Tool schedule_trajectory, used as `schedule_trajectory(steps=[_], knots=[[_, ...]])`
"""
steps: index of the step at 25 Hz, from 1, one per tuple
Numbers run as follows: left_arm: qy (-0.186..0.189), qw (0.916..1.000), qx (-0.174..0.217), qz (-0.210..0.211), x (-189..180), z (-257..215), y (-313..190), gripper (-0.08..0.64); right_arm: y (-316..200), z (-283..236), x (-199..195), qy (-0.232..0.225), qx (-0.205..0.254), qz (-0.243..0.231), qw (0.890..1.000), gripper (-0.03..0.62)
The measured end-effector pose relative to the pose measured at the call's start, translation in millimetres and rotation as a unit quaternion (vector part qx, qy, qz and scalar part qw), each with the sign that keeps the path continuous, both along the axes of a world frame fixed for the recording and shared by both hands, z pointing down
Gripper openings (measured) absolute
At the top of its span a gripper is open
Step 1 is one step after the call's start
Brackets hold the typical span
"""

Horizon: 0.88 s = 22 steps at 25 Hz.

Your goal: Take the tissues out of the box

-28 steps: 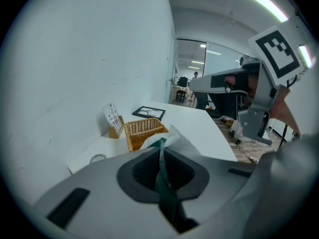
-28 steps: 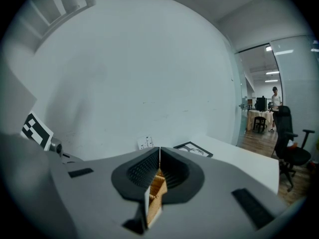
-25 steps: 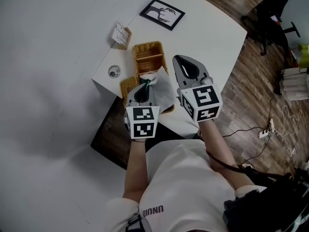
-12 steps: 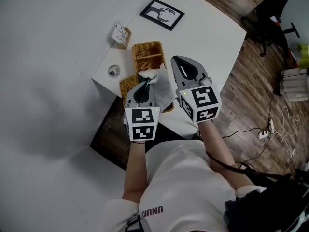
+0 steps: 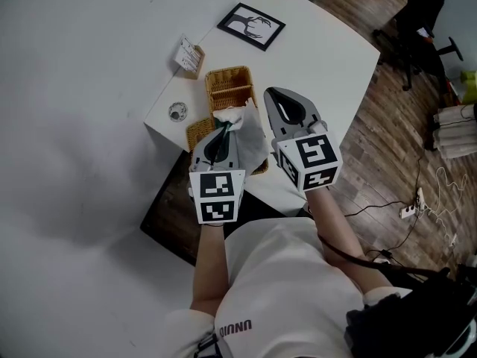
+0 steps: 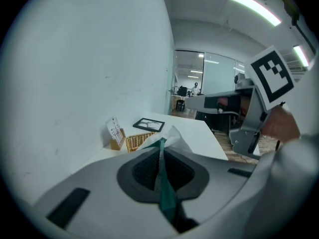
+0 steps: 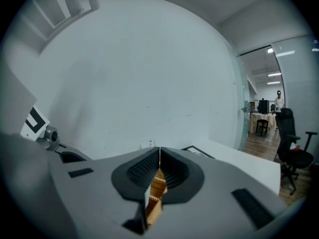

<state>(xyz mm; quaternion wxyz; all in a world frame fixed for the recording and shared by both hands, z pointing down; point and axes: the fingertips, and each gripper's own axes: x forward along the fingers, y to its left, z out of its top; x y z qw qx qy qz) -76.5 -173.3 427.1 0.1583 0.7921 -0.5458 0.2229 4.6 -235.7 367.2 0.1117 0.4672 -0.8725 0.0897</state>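
Note:
A white tissue [image 5: 250, 131] stands pulled up out of a wicker box [image 5: 197, 131] at the near edge of the white table [image 5: 328, 58]. My left gripper [image 5: 224, 130] is shut on the tissue's top, which puffs out past the tips in the left gripper view as tissue [image 6: 175, 135] beyond left gripper [image 6: 162, 144]. A second open wicker basket [image 5: 227, 88] sits just behind. My right gripper [image 5: 275, 95] hovers to the right of the baskets, shut and empty; in the right gripper view the right gripper [image 7: 159, 152] has its tips touching, with wicker showing below.
A black-framed picture [image 5: 250, 26] lies at the table's far side, a small card holder [image 5: 189, 54] and a little round object [image 5: 177, 111] near the left edge. A white wall runs along the left. Wooden floor, cables and an office chair [image 5: 417, 21] are to the right.
My left gripper has risen slightly with the tissue pinched in it, drawing the tissue further up. The right gripper has stayed where it was.

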Motion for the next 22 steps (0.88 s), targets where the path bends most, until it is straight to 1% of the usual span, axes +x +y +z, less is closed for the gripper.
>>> schedule_trajectory(steps=[7, 11, 16, 22], knots=[[0.009, 0.9999, 0.012, -0.003, -2, -14, 0, 0.021, 2, -3, 0, -0.009, -0.001, -0.002, 1.0, 0.02], [0.013, 0.9996, 0.025, -0.001, -2, -25, -2, 0.021, 1, -5, 1, -0.01, 0.001, -0.002, 1.0, 0.02], [0.012, 0.9992, 0.039, -0.001, -3, -37, -4, 0.021, 0, -8, 3, -0.011, 0.007, 0.002, 1.0, 0.02], [0.014, 0.9988, 0.047, 0.003, -2, -46, -4, 0.021, -1, -7, 5, -0.01, 0.004, 0.006, 1.0, 0.018]])
